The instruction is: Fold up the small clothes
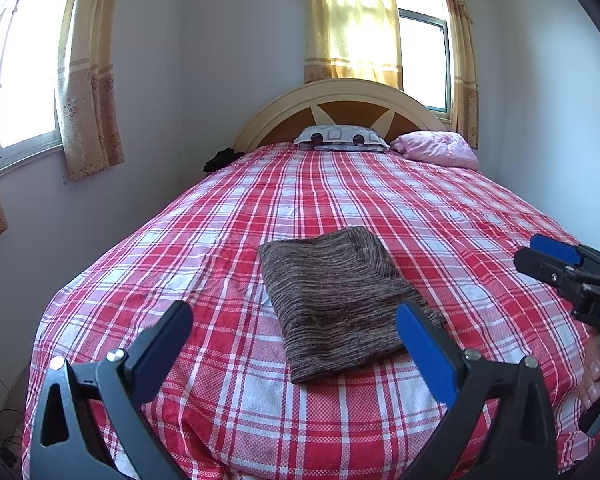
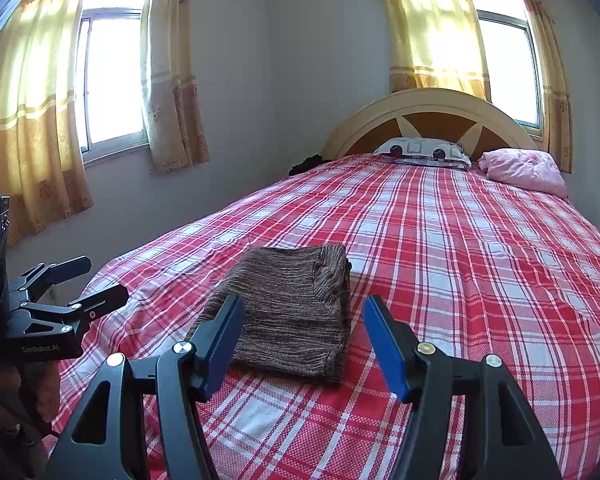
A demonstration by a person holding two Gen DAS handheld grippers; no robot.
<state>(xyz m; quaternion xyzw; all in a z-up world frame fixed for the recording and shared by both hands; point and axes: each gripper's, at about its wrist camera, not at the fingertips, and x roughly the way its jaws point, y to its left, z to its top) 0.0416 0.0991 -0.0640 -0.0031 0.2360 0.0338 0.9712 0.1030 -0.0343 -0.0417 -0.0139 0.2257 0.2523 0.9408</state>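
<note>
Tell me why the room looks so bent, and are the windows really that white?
Left wrist view: the fisheye lens bows the walls and the plaid bed, with dark corners; the window is blown out to white. Right wrist view: same curving, sun glows through the curtains; the folded brown garment stays sharp.

From the foot of the bed [image 1: 340,200], my left wrist camera looks up its length toward the headboard [image 1: 340,100], tilted slightly downward, the left claw [image 1: 296,324] framing the view. My right wrist camera sits just beside it, facing the same way between the right claw [image 2: 304,320] fingers. Both views sit close over the folded brown garment [image 1: 332,300] and share the plaid bedspread, pillows, curtained windows, and each other's claw at the frame edge.
</note>
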